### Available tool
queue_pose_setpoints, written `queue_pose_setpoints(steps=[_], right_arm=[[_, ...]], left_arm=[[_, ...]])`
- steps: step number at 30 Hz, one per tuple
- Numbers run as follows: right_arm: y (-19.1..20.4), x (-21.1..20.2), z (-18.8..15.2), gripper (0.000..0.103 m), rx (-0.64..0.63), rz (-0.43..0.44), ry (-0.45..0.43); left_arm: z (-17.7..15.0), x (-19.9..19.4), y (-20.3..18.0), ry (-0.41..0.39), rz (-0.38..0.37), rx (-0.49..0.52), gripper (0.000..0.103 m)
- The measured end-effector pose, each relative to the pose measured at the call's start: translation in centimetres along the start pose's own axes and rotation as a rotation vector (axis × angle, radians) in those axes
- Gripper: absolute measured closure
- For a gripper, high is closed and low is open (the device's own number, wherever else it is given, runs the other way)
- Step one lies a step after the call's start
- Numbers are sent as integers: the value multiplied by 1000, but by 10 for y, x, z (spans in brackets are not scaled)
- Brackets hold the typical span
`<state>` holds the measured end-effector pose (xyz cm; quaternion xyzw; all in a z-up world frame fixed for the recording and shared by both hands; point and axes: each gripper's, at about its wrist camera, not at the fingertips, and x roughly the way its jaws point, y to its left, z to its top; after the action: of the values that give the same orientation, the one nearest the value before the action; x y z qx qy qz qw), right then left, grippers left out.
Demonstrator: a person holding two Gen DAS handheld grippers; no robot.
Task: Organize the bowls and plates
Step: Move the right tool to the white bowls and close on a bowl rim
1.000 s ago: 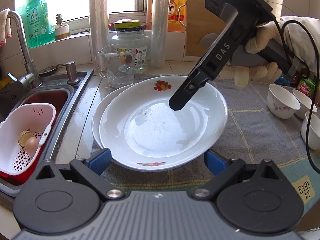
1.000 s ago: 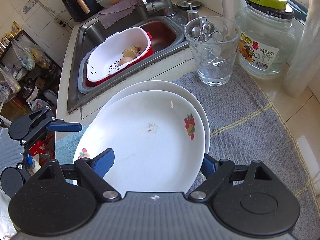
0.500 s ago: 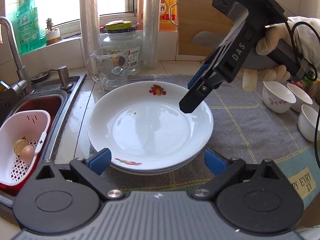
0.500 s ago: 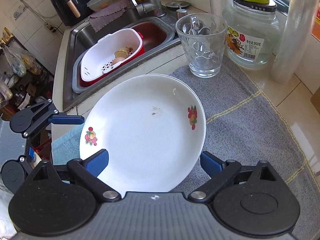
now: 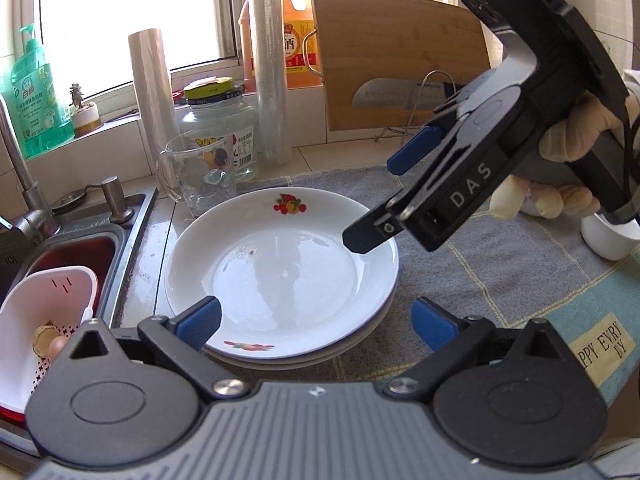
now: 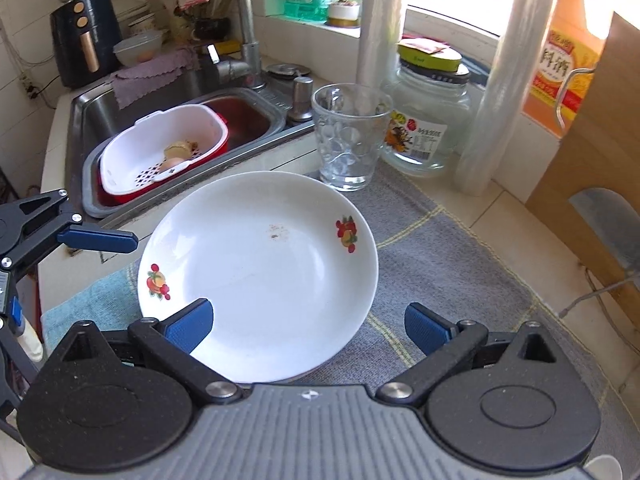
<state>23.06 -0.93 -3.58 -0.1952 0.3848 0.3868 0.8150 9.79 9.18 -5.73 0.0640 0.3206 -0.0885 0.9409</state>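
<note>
A stack of white plates (image 5: pixel 280 276) (image 6: pixel 260 276) with fruit prints lies flat on the grey mat (image 5: pixel 500 272). My left gripper (image 5: pixel 316 322) is low at the stack's near rim; its jaws are opening, and the blue pads stand wide on either side without pressing the rim. It also shows at the left edge of the right wrist view as the left gripper (image 6: pixel 60 276). My right gripper (image 6: pixel 310 326) (image 5: pixel 394 196), in a gloved hand (image 5: pixel 560 144), hovers open above the stack's right rim with nothing between its fingers. A small white bowl (image 5: pixel 608 240) sits at the far right.
A glass mug (image 5: pixel 204 176), a lidded jar (image 5: pixel 218 120) and two film rolls (image 5: pixel 272 80) stand behind the plates. A cutting board (image 5: pixel 400 60) with a knife leans at the back. The sink (image 6: pixel 168 92) on the left holds a white strainer basket (image 6: pixel 164 152) with eggshells.
The top plate, tilted and offset a second ago, now lies flush on the stack. The right gripper opened wider and drew back from the plate; the left gripper stayed in place.
</note>
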Motion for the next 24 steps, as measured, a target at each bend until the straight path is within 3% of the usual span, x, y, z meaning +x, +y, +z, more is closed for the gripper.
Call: queue_pose_setpoints(steps=[5, 10, 16, 24], right_arm=[[10, -22, -20, 0, 100, -163, -103], [9, -47, -42, 0, 220, -307, -147], [-2, -81, -78, 0, 316, -422, -156], [-32, -124, -133, 0, 442, -496, -142]], left_arm=[[2, 2, -3, -18, -38, 47, 2], [9, 5, -10, -41, -104, 92, 2], [19, 11, -31, -52, -179, 134, 2], [25, 26, -85, -40, -265, 198, 2]])
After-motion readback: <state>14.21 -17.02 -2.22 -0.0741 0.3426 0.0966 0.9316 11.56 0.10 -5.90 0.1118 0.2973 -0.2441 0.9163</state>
